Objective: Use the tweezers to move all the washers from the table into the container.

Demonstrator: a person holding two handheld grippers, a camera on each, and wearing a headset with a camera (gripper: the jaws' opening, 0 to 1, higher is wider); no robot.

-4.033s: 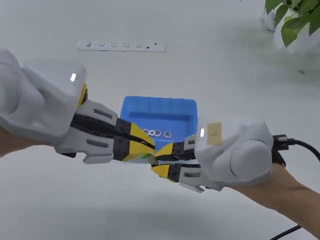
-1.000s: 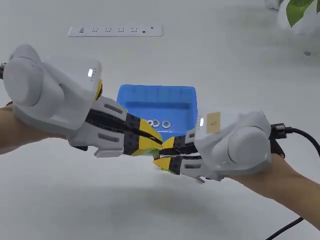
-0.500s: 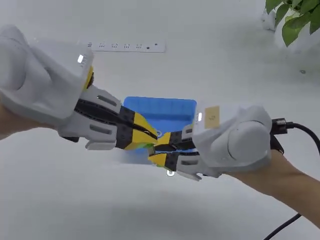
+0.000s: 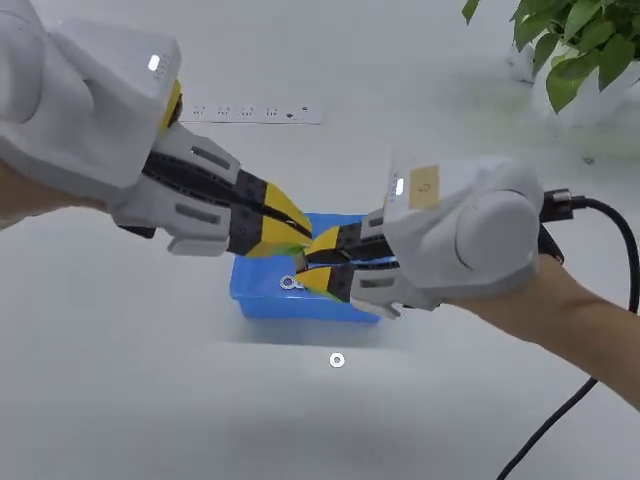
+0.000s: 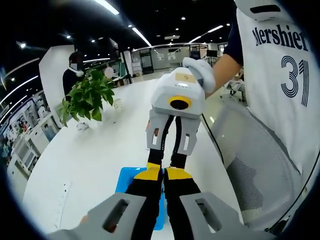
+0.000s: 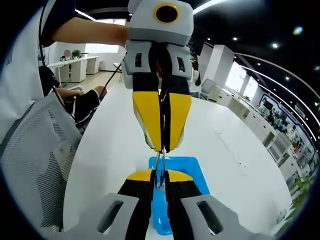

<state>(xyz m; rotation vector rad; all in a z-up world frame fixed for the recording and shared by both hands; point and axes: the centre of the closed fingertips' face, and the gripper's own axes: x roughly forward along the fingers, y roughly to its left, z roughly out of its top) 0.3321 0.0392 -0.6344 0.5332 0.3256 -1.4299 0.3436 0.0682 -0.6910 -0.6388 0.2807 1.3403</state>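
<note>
My left gripper (image 4: 300, 238) clamps the tweezers (image 6: 160, 167). My right gripper (image 4: 310, 270) pinches their prongs narrowly, above the blue container (image 4: 300, 303). One washer (image 4: 337, 360) lies on the table (image 4: 150, 380) near the container; other washers (image 4: 289, 283) rest inside.

The space above the container (image 4: 300, 306) was taken up by the left gripper (image 4: 302, 240) and the right gripper (image 4: 308, 272), set tip to tip there. The tweezers (image 6: 159, 172) were clamped in the left jaws and reached into the narrow slot between the right jaws, where contact could not be made out. Open table (image 4: 150, 400) was seen in front of the container, interrupted by one washer (image 4: 337, 360), while farther reach was bounded by the power strip (image 4: 255, 114) behind, the plant (image 4: 575, 45) at the far right and the cable (image 4: 595, 205) attached at the right gripper.
</note>
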